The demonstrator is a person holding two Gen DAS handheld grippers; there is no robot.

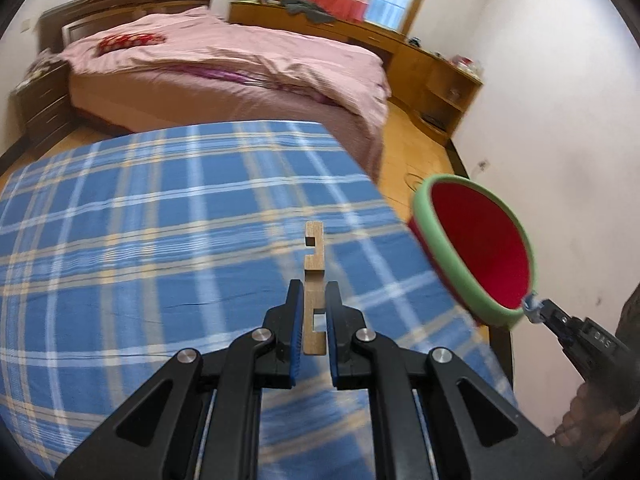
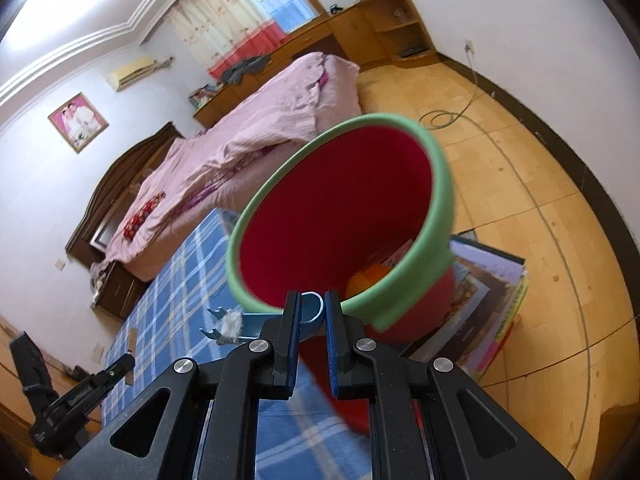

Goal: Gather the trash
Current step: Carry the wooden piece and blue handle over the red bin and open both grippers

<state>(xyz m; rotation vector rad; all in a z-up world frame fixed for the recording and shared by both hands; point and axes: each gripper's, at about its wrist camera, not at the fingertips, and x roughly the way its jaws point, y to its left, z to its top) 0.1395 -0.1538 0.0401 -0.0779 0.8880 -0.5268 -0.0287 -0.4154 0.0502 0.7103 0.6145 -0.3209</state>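
The left gripper (image 1: 313, 300) pinches a thin wooden piece (image 1: 314, 256) with notches cut in it. The piece sticks up and forward between the blue pads, above the tabletop (image 1: 160, 220) with its blue checked cloth.

The right gripper (image 2: 313, 312) is pressed onto a blue clip (image 2: 310, 314) at the near edge of the red bin (image 2: 340, 216), holding the bin tilted beside the tabletop. The bin has a green rim (image 2: 442, 184). Something orange (image 2: 366, 278) and a bit of paper lie inside it, at the bottom.

Under the bin is a stack of books (image 2: 484, 292) on the wooden floor (image 2: 520, 152). A bed (image 1: 240, 68) with a pink cover stands behind the tabletop.
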